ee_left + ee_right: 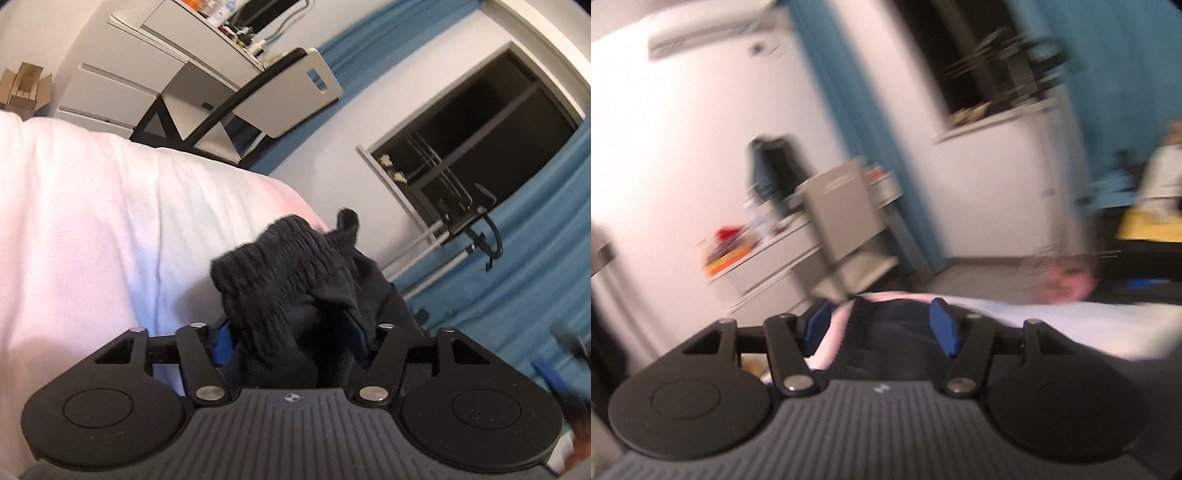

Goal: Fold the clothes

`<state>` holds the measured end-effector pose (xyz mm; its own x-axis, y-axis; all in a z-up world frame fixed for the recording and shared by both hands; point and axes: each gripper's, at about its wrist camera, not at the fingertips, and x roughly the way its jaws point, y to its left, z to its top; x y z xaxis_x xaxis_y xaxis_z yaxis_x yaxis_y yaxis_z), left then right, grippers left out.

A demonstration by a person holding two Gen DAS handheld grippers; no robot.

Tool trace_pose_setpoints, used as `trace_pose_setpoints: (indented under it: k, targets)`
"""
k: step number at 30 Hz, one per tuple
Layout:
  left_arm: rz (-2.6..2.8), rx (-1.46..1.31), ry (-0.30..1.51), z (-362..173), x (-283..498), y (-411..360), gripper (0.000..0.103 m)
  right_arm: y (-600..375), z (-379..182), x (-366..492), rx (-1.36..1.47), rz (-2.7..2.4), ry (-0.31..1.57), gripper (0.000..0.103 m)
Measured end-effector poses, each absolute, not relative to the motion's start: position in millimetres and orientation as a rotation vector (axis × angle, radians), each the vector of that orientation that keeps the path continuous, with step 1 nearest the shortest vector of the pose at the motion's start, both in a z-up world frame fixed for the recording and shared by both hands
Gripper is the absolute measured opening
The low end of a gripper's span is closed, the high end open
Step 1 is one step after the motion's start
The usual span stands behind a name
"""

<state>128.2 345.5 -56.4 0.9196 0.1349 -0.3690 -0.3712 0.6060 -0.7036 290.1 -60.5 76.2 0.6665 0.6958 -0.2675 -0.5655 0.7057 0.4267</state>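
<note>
Left gripper [293,339] jaws apart, black garment [280,273] between; no legible writing.

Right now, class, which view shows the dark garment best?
The left wrist view: the dark garment is sharp, bunched between the left gripper's open fingers. The right wrist view is blurred, showing only a ribbed strip ahead of the right gripper.

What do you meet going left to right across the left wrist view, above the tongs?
Cardboard box → white drawer unit → grey chair → dark window → blue curtain.
</note>
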Motion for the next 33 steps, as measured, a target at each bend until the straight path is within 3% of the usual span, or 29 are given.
trace_pose_setpoints:
  k: [7,14,21,27,28,30,31,33]
  targets:
    - [0.232,-0.864,0.315,-27,96,313,0.074,-246,42,196,0.547,0.346,0.436,0.061]
    - [0.106,-0.853,0.387,-5,89,252,0.082,-309,-23,197,0.793,0.179,0.552,0.074]
    - [0.125,-0.905,0.566,-46,124,221,0.082,-339,-86,215,0.937,0.099,0.661,0.076]
    - [0.123,-1.087,0.612,-89,150,230,0.082,-342,-125,240,1.018,0.158,0.702,0.077]
    - [0.125,-1.119,0.602,-94,153,231,0.082,-339,-128,244,1.009,0.163,0.695,0.074]
    - [0.127,-1.166,0.572,-101,156,234,0.082,-337,-126,244,0.979,0.161,0.641,0.046]
    - [0.13,-1.182,0.563,-102,157,235,0.08,-336,-122,246,0.962,0.177,0.607,0.02]
    - [0.151,-1.174,0.563,-103,158,235,0.061,-333,-110,247,0.896,0.188,0.53,0.016]
